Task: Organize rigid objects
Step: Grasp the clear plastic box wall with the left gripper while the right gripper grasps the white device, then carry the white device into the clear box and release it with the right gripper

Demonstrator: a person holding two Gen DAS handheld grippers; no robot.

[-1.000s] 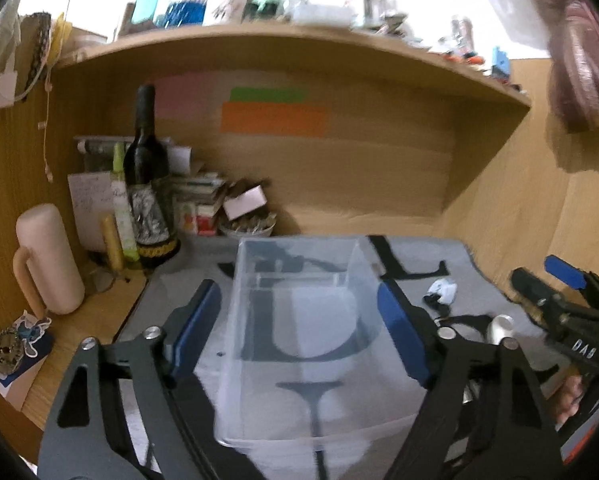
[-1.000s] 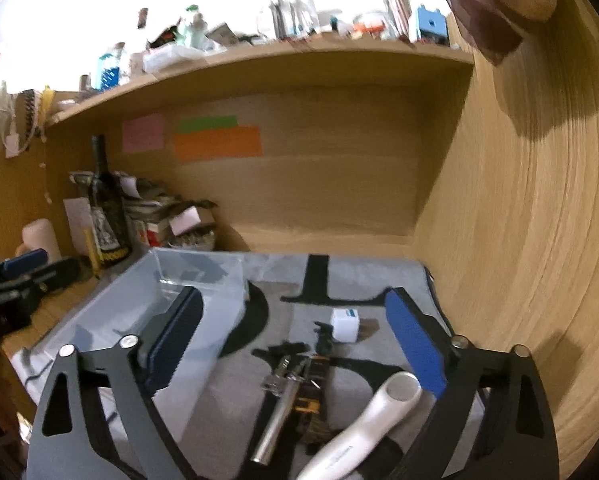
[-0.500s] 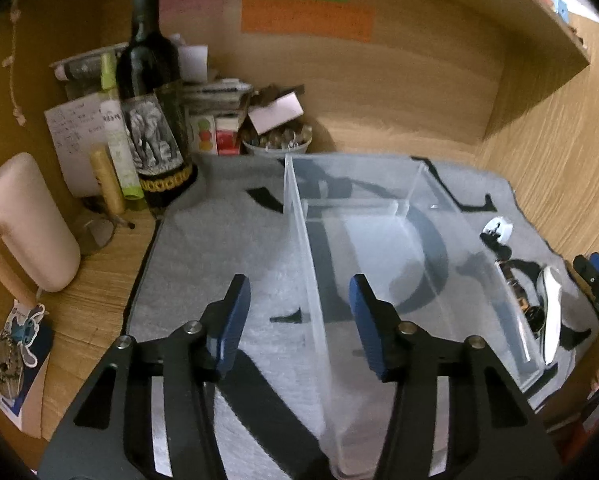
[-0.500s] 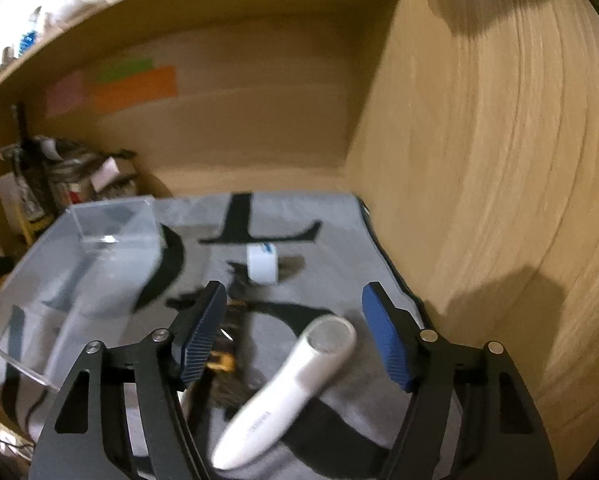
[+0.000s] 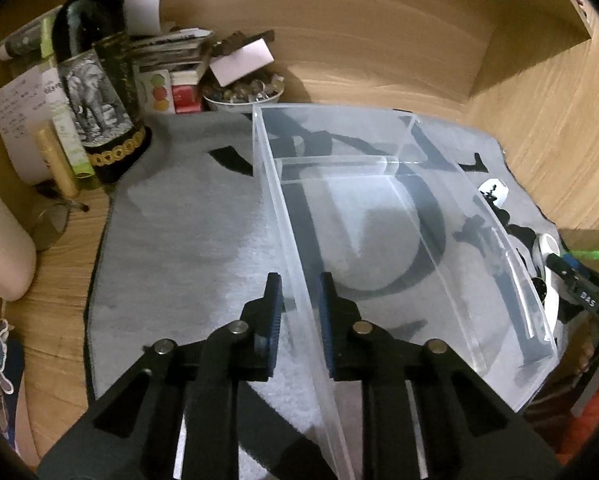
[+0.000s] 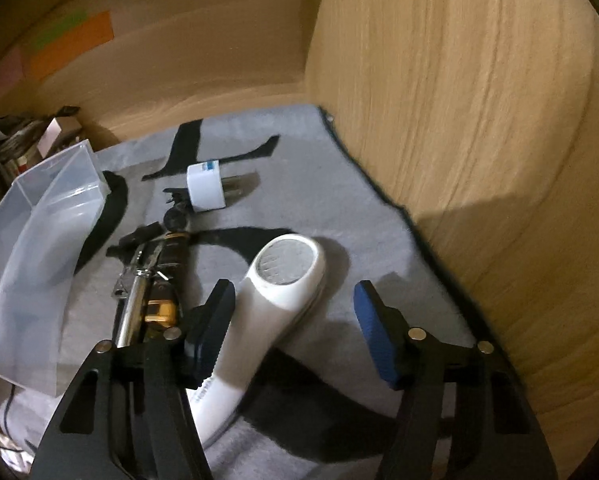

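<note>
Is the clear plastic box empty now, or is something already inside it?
Empty. Through the clear plastic box only the grey mat's pattern shows; the white handheld device and white charger lie outside on the mat.

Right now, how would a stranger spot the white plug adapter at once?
Find the grey mat against the wooden side wall. Past the big white handheld device lies the plug adapter, a small white cube with metal prongs, unlike the dark tools beside it.
</note>
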